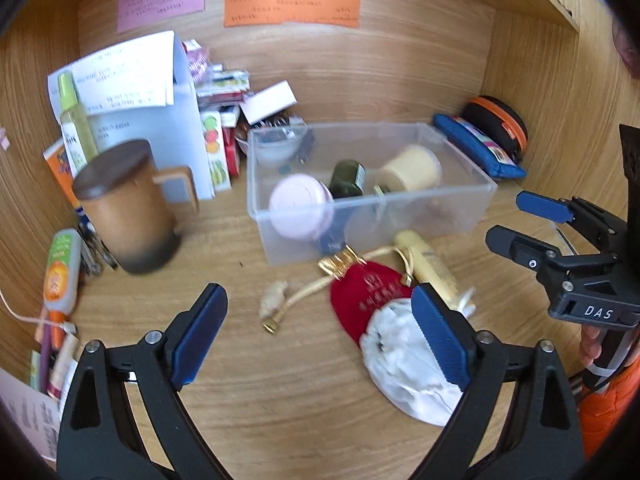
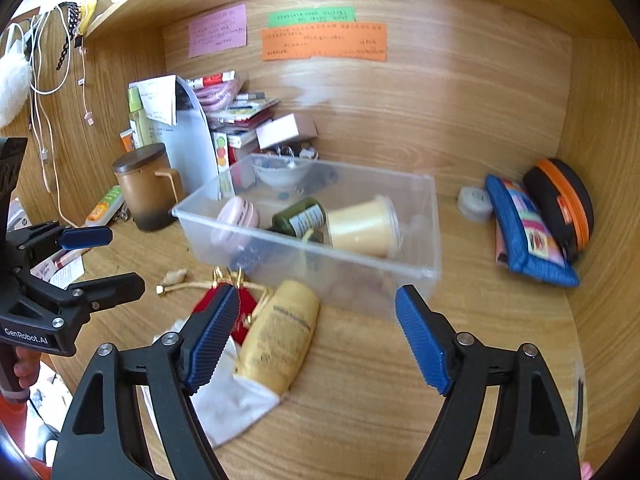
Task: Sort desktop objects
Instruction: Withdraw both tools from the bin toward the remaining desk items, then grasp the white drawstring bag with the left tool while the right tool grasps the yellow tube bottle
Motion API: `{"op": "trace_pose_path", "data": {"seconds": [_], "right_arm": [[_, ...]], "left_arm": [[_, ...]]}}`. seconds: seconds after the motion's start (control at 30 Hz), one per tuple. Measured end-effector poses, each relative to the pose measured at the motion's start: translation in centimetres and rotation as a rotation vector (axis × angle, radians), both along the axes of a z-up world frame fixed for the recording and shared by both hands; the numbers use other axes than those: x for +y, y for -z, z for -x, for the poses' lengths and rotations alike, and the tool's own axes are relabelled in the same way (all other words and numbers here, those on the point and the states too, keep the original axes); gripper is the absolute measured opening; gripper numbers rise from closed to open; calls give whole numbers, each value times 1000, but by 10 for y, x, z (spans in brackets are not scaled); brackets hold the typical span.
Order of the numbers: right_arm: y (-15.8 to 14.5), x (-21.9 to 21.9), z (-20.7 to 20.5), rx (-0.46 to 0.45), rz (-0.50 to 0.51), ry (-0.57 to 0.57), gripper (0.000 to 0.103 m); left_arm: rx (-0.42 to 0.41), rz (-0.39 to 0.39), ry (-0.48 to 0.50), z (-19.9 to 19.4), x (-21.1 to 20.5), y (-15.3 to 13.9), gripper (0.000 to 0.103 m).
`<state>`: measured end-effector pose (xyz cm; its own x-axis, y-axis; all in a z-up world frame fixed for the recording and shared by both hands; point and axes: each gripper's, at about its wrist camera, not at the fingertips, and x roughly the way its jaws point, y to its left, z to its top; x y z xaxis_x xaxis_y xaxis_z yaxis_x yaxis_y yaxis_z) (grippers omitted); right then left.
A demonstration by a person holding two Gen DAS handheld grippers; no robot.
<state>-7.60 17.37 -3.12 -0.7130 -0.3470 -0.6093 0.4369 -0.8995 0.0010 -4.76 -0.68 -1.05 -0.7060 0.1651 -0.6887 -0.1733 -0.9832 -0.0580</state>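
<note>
A clear plastic box (image 1: 460, 200) (image 2: 360, 280) stands mid-desk and holds a pink round case (image 1: 300, 208), a dark green bottle (image 2: 300, 216) and a cream jar (image 2: 364, 228). In front of it lie a yellow tube (image 1: 432, 268) (image 2: 280, 332), a red pouch (image 1: 364, 296) and a white cloth pouch (image 1: 404, 364). My left gripper (image 1: 320, 300) hovers open over the desk, its right finger above the two pouches. My right gripper (image 2: 316, 296) is open above the yellow tube, touching nothing. Each gripper also shows in the other's view: right gripper (image 1: 506, 218), left gripper (image 2: 124, 258).
A lidded brown mug (image 1: 128, 212) stands at the left before papers, bottles and small boxes. A blue pouch (image 2: 528, 236) and a black-and-orange case (image 2: 560, 196) lean in the right corner. Wooden walls close the back and sides. A beige trinket on a cord (image 1: 272, 296) lies on the desk.
</note>
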Motion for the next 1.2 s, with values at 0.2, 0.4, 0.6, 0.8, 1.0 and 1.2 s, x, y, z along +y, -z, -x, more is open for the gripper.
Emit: {"op": "trace_pose_path", "data": {"seconds": [0.2, 0.4, 0.6, 0.8, 1.0, 1.2], "right_arm": [[17, 10, -14, -32, -8, 14, 78], [32, 20, -25, -62, -5, 29, 78], [40, 32, -28, -87, -1, 46, 79], [40, 35, -30, -85, -3, 44, 79], [41, 28, -28, -92, -8, 25, 79], [46, 11, -26, -112, -16, -7, 79]], "left_arm": [[-9, -15, 11, -14, 13, 9, 94], [-46, -18, 51, -24, 32, 25, 94], [-105, -5, 87, -21, 51, 49, 94], [-140, -57, 82, -8, 57, 64, 91], [-112, -57, 107, -15, 60, 63, 69], [-84, -75, 81, -24, 45, 54, 59]]}}
